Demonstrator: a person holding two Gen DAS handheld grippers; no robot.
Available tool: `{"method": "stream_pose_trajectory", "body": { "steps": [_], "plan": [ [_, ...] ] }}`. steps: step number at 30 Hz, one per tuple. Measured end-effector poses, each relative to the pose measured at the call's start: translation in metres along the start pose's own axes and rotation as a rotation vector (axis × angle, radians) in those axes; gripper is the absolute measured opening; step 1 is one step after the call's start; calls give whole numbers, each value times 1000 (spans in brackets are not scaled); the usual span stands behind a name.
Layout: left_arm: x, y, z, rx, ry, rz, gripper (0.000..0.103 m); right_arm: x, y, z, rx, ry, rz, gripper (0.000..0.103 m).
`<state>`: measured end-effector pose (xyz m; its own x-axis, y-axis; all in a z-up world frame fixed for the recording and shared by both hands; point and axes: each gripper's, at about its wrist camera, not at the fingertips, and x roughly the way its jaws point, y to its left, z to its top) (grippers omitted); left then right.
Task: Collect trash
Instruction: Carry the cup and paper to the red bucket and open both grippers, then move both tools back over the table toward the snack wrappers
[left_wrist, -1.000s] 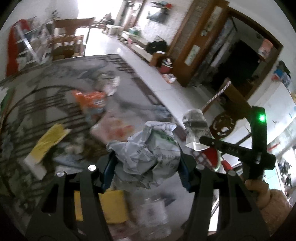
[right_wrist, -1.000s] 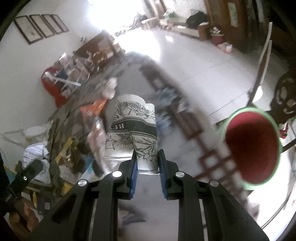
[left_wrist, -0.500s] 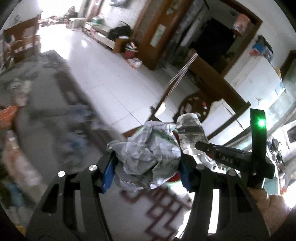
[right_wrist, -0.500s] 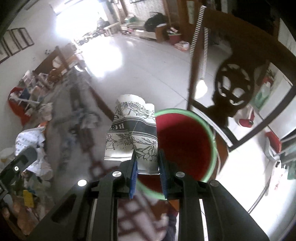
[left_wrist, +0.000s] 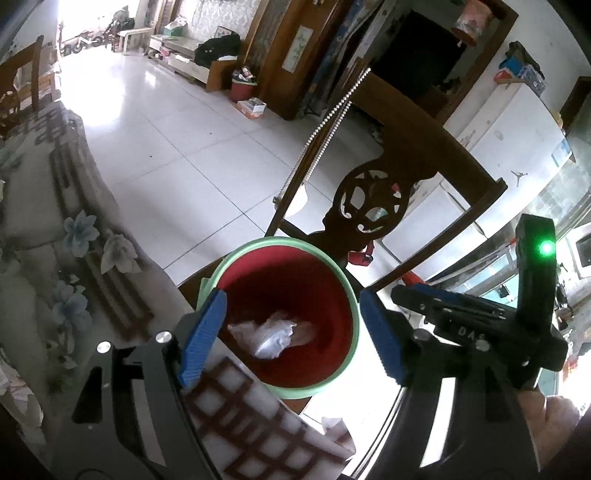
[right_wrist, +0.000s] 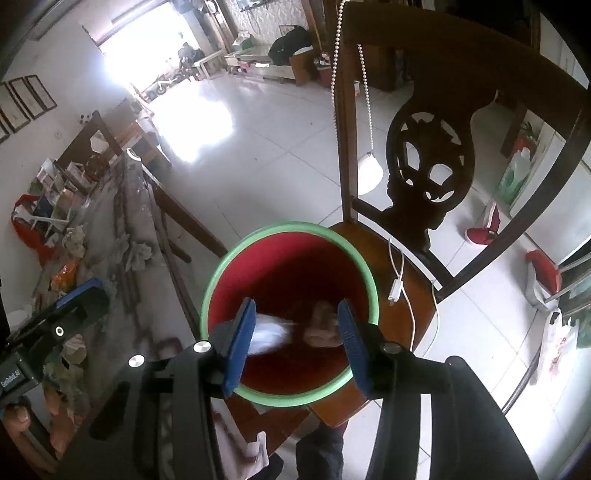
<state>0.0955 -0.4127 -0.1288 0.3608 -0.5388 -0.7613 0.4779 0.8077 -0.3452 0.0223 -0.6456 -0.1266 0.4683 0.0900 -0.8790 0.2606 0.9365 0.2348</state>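
A red bin with a green rim (left_wrist: 258, 245) stands on a wooden chair seat (right_wrist: 406, 291), directly under both grippers. My left gripper (left_wrist: 291, 339) hangs over the bin's mouth, its jaws opening with nothing between the blue pads. A crumpled white paper ball (left_wrist: 275, 334) lies on the bin's bottom. My right gripper (right_wrist: 295, 347) is above the same bin (right_wrist: 295, 226), its jaws also opening and holding nothing. Below it a blurred white piece (right_wrist: 269, 332) and a pinkish scrap (right_wrist: 321, 326) sit inside the bin.
The chair's carved dark back (right_wrist: 428, 166) rises just behind the bin, with a bead cord (right_wrist: 364, 92) hanging on it. A white cable (right_wrist: 397, 280) lies on the seat. On the left runs the table with a floral cloth (left_wrist: 74, 236), with more litter (right_wrist: 64, 273) further along it.
Both grippers swung from over the littered table to above the red bin. The left let go of the crumpled paper ball and the right let go of the printed paper cup.
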Motion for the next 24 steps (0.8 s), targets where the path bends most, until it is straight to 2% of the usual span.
{"method": "stream_pose_trajectory", "body": {
  "steps": [2,9,15,20,24],
  "plan": [
    [-5,0,-1,-3,-12,7,72,0,1,1,4,-5,8,53],
    [-48,26,-12,-36,-67,47,72,2,29,-1,-26,-11,31,60],
    [-101,70,-31,-84,-132,110,72,11,88,-6,-95,2,64,63],
    [-152,130,-56,-134,-158,225,72,21,153,-21,-175,36,100,65],
    [-199,200,-78,-168,-159,369,72,28,206,-39,-236,59,138,69]
  ]
}}
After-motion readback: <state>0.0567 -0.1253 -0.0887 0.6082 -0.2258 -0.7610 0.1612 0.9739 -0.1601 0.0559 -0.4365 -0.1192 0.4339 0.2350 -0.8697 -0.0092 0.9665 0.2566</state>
